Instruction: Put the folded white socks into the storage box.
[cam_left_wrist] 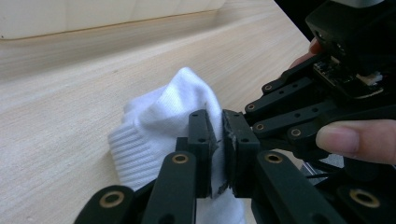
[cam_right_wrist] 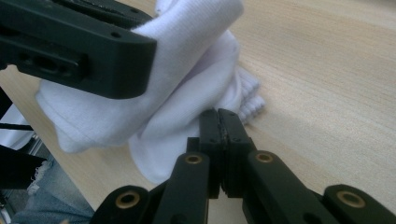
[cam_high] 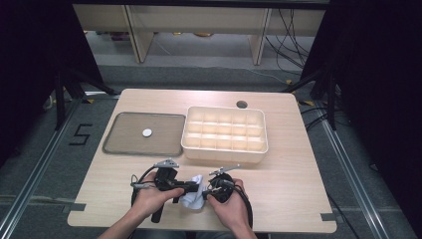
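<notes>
a white sock (cam_high: 194, 195) sits bunched at the lower middle of the high view, near the front edge of the wooden table (cam_high: 288, 179), between the person's two hands. it is crumpled, so its long axis is hard to call; in the high view the bundle runs roughly from upper right to lower left, tilted. in the left gripper view the ribbed cuff (cam_left_wrist: 128, 154) lies at the lower left of the sock, with the smoother knit rising toward the upper middle of the frame.

the left gripper (cam_high: 195, 188) is clenched on the sock – in the left gripper view its pads pinch a fold of white cloth at the lower middle of the frame. the right gripper (cam_high: 208, 192) meets it from the right, jaws pressed together; in the right gripper view they close at the edge of the cloth (cam_right_wrist: 187, 126), and whether fabric is caught between them cannot be told.

in the upper half of the high view a cream compartment box (cam_high: 225, 149) stands right of centre, and a grey tray (cam_high: 119, 142) lies left of it with a small white disc (cam_high: 147, 132) on it. the digit "5" (cam_high: 80, 134) is marked in black on the floor at the left – no brand or label can be read on the sock.
</notes>
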Available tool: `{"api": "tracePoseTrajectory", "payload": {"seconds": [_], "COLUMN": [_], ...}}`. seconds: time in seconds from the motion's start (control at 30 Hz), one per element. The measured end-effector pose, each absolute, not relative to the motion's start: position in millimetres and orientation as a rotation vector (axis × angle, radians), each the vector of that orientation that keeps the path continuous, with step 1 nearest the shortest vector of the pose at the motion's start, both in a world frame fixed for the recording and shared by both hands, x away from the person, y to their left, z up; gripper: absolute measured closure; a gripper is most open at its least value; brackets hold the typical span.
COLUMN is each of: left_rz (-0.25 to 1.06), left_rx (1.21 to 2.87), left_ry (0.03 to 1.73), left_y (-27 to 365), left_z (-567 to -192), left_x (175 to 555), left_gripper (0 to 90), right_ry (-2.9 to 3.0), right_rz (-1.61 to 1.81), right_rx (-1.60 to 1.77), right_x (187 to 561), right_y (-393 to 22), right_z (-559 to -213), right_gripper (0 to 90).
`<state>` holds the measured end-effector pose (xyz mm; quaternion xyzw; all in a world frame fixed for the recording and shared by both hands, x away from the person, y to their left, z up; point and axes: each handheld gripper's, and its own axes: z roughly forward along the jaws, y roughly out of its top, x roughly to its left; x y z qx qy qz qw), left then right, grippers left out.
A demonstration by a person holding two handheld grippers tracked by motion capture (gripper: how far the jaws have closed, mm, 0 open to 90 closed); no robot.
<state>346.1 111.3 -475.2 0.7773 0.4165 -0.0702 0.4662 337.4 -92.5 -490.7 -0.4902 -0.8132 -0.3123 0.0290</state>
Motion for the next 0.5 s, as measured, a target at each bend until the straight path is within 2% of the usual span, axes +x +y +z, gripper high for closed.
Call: {"api": "tracePoseTrajectory", "payload": {"seconds": [0.5], "left_rz": [-0.140], "left_rx": [1.962], "left_ry": [1.015], "left_y": [101.6], "left_z": [-482.7], "left_x": [342.6], "left_gripper": [81.4], "right_ry": [-2.509], "right_rz": [-0.985], "right_rx": [-1.503], "right_x": [338.2], "right_y": [-92.1], "right_z": [-491.6], "right_gripper": [88.3]}}
